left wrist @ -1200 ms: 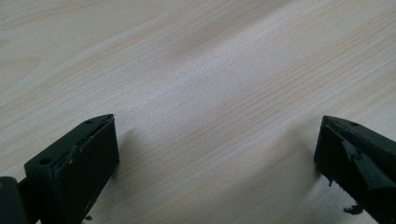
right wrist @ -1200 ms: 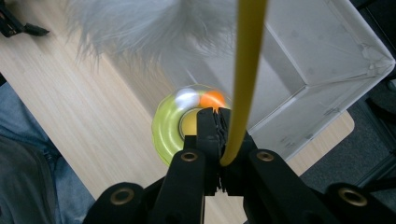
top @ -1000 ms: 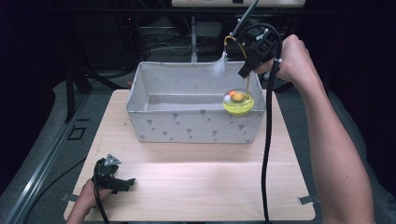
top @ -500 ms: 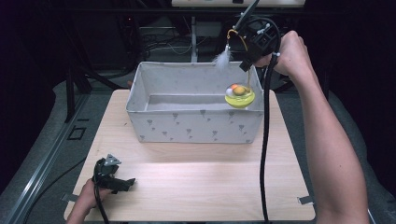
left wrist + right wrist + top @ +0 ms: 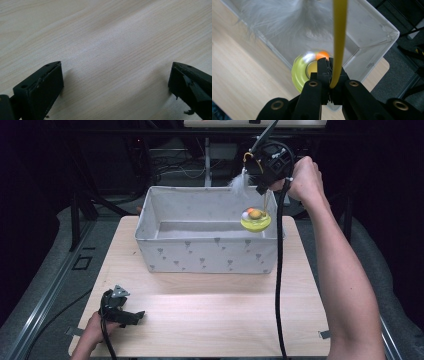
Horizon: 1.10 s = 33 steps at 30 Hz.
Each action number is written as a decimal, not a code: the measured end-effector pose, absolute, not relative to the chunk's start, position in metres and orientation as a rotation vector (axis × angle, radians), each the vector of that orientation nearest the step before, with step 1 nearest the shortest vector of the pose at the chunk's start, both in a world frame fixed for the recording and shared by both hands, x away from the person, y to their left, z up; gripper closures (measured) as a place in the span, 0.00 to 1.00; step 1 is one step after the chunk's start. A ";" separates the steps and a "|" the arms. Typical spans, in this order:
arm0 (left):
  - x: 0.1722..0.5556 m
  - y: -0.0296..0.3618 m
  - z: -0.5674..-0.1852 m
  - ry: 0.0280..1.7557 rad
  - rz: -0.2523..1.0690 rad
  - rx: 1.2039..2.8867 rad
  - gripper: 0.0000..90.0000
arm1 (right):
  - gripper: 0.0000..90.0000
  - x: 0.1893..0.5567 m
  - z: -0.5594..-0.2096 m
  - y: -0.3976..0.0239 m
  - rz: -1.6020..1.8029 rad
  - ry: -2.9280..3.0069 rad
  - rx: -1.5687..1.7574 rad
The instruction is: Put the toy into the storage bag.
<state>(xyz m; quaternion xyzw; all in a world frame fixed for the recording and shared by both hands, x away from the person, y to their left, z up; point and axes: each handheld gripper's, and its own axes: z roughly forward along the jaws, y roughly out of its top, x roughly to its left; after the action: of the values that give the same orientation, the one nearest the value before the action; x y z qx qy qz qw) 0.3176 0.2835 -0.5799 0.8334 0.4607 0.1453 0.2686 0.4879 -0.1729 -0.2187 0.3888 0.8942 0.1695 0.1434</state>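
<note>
A yellow dish toy (image 5: 255, 221) with an orange and a white ball hangs over the right end of the grey fabric bin (image 5: 200, 255). It hangs from a thin yellow stem (image 5: 339, 37) that carries a white feather (image 5: 240, 182). My right gripper (image 5: 262, 182) is above the bin's far right corner, shut on that stem. In the right gripper view the stem runs up between the closed jaws (image 5: 331, 67), with the dish (image 5: 299, 72) blurred below and the feather (image 5: 287, 15) ahead. My left gripper (image 5: 131, 316) rests low at the table's front left, open over bare wood (image 5: 116, 80).
The light wooden table (image 5: 210, 315) extends in front of the bin. A black cable (image 5: 278, 270) hangs from the right gripper down across the table's right side. Dark floor and stands surround the table.
The right hand has shifted slightly left and down with the toy, and the dish has swung a little. The left gripper has stayed put.
</note>
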 end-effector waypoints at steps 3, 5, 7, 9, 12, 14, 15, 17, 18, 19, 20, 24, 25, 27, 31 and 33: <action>0.318 0.284 -0.580 1.242 0.392 2.247 0.00 | 0.98 0.494 -0.227 -0.173 0.491 2.578 1.136; 0.318 0.284 -0.580 1.242 0.392 2.248 0.00 | 0.98 0.498 -0.233 -0.174 0.482 2.576 1.142; 0.318 0.284 -0.580 1.241 0.392 2.247 0.00 | 0.98 0.502 -0.239 -0.174 0.487 2.572 1.149; 0.318 0.284 -0.580 1.241 0.392 2.248 0.00 | 0.98 0.505 -0.244 -0.175 0.488 2.569 1.156; 0.318 0.284 -0.580 1.239 0.392 2.249 0.00 | 0.98 0.510 -0.253 -0.177 0.490 2.570 1.173; 0.318 0.284 -0.580 1.239 0.393 2.249 0.00 | 0.98 0.512 -0.258 -0.178 0.483 2.573 1.184; 0.318 0.284 -0.580 1.239 0.393 2.249 0.00 | 0.98 0.512 -0.258 -0.178 0.483 2.573 1.184; 0.318 0.284 -0.580 1.239 0.392 2.249 0.00 | 0.98 0.516 -0.267 -0.179 0.476 2.577 1.195; 0.318 0.284 -0.580 1.239 0.392 2.249 0.00 | 0.98 0.517 -0.269 -0.180 0.483 2.578 1.202; 0.318 0.284 -0.580 1.239 0.392 2.249 0.00 | 0.98 0.518 -0.271 -0.180 0.480 2.583 1.199; 0.318 0.284 -0.580 1.239 0.392 2.249 0.00 | 0.98 0.518 -0.271 -0.180 0.480 2.583 1.199; 0.318 0.284 -0.580 1.240 0.391 2.249 0.00 | 0.98 0.522 -0.283 -0.183 0.475 2.596 1.215; 0.318 0.284 -0.580 1.239 0.392 2.250 0.00 | 0.98 0.522 -0.285 -0.183 0.476 2.596 1.218; 0.318 0.284 -0.580 1.239 0.391 2.250 0.00 | 0.98 0.523 -0.289 -0.183 0.463 2.604 1.222; 0.318 0.284 -0.580 1.239 0.392 2.249 0.00 | 0.98 0.524 -0.298 -0.183 0.458 2.617 1.217; 0.318 0.284 -0.580 1.240 0.391 2.249 0.00 | 0.98 0.524 -0.301 -0.183 0.454 2.622 1.217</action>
<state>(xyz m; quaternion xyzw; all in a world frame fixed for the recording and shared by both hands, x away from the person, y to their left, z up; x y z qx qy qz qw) 0.3176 0.2837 -0.5799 0.8340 0.4598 0.1450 0.2684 0.5242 -0.1833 -0.3012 0.4134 0.8910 0.1542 0.1074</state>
